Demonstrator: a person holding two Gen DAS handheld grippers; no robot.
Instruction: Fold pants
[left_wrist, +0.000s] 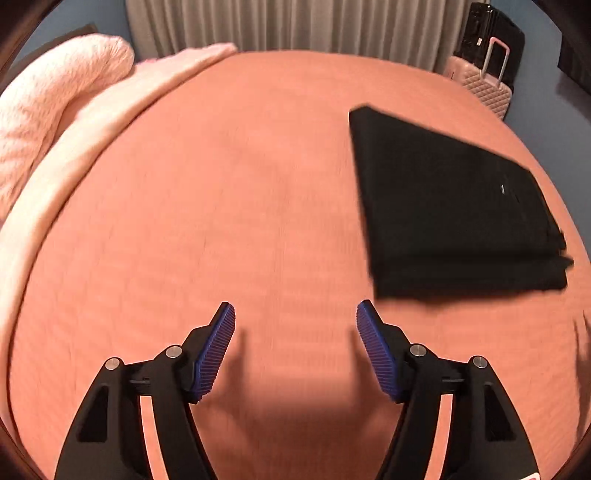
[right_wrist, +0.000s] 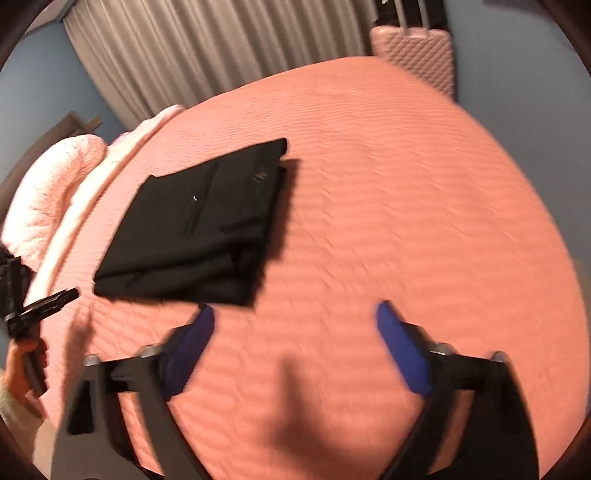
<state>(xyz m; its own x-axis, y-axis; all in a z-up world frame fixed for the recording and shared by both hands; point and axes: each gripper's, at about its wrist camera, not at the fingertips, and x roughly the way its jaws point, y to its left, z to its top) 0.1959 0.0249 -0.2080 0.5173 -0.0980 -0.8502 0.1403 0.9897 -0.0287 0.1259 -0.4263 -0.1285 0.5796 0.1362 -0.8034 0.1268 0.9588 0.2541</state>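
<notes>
Where the left wrist view begins, at the bottom of the frame, the left gripper (left_wrist: 295, 314) stands with its jaws spread wide, blue ribbed pads (left_wrist: 216, 354) facing each other across bare bedspread — nothing lies between them and nothing is held. Its shadow falls on the orange-pink bedspread (left_wrist: 221, 184) directly beneath. In the right wrist view, the right gripper (right_wrist: 293, 314) likewise occupies the bottom of the frame, jaws wide apart and empty, over bare cover; this view is blurred.

Just beyond both grippers lie the pants (left_wrist: 454, 214) — black, folded into a compact layered rectangle, flat on the bedspread. In the left wrist view they sit right of centre, the near edge just above and to the right of the right-hand fingertip, not touching it. In the right wrist view the pants (right_wrist: 199, 229) sit left of centre, the near edge close above the left-hand fingertip; contact cannot be confirmed through the blur. At the left edge of that frame a person's hand (right_wrist: 22, 365) grips a black device.

Further back, a pale pink blanket (left_wrist: 55, 110) is bunched at the upper left. Beyond the bed stand a grey pleated curtain (left_wrist: 295, 26) and a pink quilted suitcase (left_wrist: 484, 88).
</notes>
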